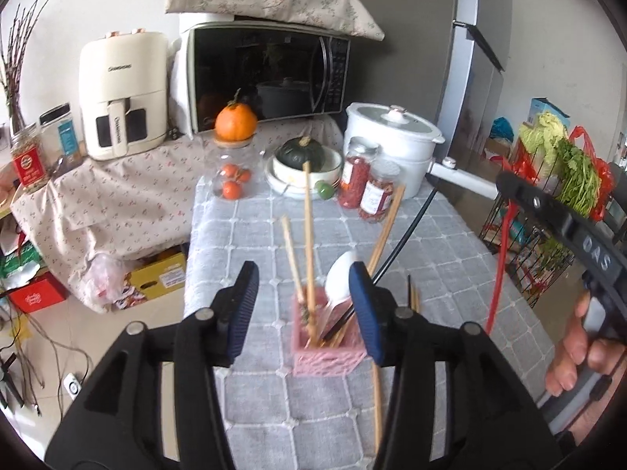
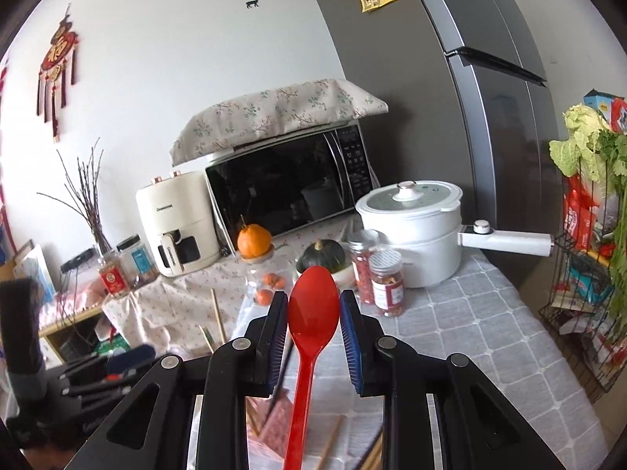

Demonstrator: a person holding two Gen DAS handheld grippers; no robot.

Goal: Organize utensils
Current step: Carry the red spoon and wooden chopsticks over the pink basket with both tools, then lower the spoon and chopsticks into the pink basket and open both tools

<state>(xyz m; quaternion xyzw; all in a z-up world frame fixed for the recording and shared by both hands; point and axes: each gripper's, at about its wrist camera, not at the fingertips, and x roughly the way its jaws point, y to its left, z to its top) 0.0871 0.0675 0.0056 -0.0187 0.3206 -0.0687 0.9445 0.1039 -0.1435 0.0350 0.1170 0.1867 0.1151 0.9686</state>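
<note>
Judging from how things lie, the sorting is well under way but not finished: the small pink plastic lattice holder (image 1: 327, 346) on the grey quilted tablecloth (image 1: 450, 274) already carries several pale wooden chopsticks (image 1: 308, 243) standing or leaning in it, a white ceramic spoon (image 1: 340, 280) and what looks like a dark chopstick (image 1: 403, 241) slanting out to the right. At least one more wooden chopstick (image 1: 377, 411) lies flat on the cloth just beside the holder, partly hidden behind the left gripper (image 1: 307, 313), so that much is left to gather. The left gripper hangs above the holder with its jaws spread wide on either side of it, gripping nothing. In the right wrist view a long red plastic spoon (image 2: 311, 313) stands bowl-up between the fingers of the right gripper (image 2: 313, 327); the pads sit close to the bowl's edges with a sliver of gap on each side, and I cannot tell whether they truly clamp it. Its handle (image 1: 497, 270) drops toward the cloth right of the holder. Placing this spoon appears to be the step in hand.
</note>
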